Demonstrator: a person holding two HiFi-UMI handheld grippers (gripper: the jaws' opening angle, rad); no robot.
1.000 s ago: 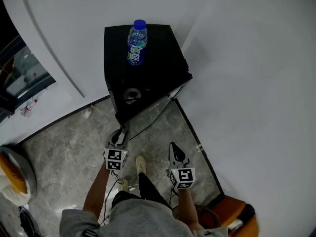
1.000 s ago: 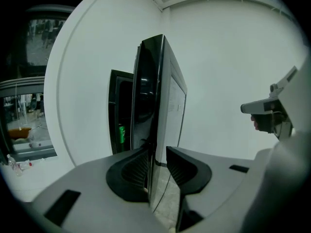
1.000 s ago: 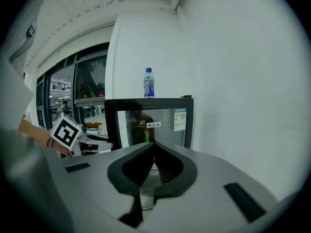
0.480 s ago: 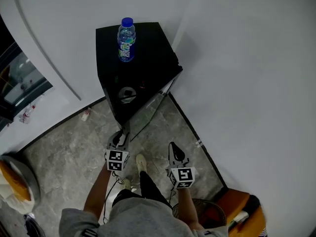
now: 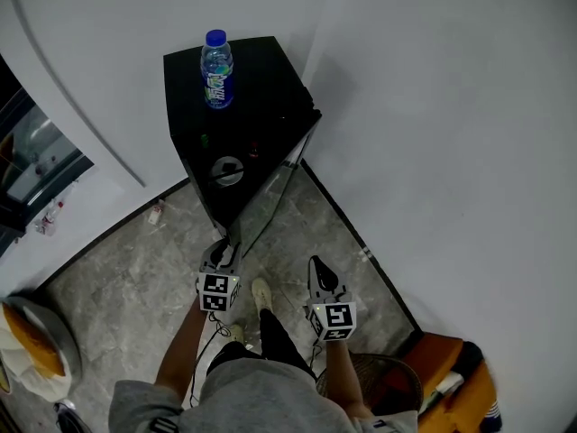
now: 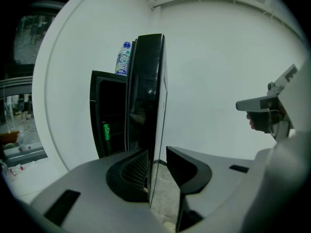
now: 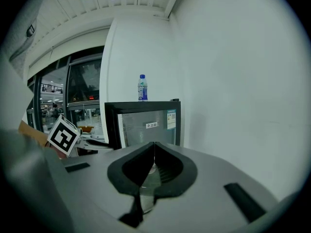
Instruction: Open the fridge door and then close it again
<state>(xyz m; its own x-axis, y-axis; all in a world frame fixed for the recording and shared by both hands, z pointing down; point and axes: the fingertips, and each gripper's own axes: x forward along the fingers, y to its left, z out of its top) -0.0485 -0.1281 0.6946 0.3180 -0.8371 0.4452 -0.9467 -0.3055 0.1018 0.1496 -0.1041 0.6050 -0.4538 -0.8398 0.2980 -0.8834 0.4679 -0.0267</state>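
A small black fridge (image 5: pixel 236 120) stands in the corner with a water bottle (image 5: pixel 215 69) on top. Its glass door (image 5: pixel 270 201) hangs open toward me. My left gripper (image 5: pixel 222 253) is shut on the door's free edge. In the left gripper view the door (image 6: pixel 146 101) runs edge-on between the jaws of the left gripper (image 6: pixel 156 166), beside the fridge's open inside with a green can (image 6: pixel 105 131). My right gripper (image 5: pixel 317 272) is shut and empty, to the right of the door. The right gripper (image 7: pixel 154 149) faces the glass door (image 7: pixel 146 125).
White walls (image 5: pixel 451 133) close in behind and to the right of the fridge. An orange seat (image 5: pixel 446 388) and a round basket (image 5: pixel 379 379) sit at the lower right. A white and orange object (image 5: pixel 36 345) lies at the lower left. The person's feet (image 5: pixel 261 294) stand between the grippers.
The fridge has shifted up and left in the head view. Both grippers have moved sideways a little together. The left one still grips the door edge, the right stays shut.
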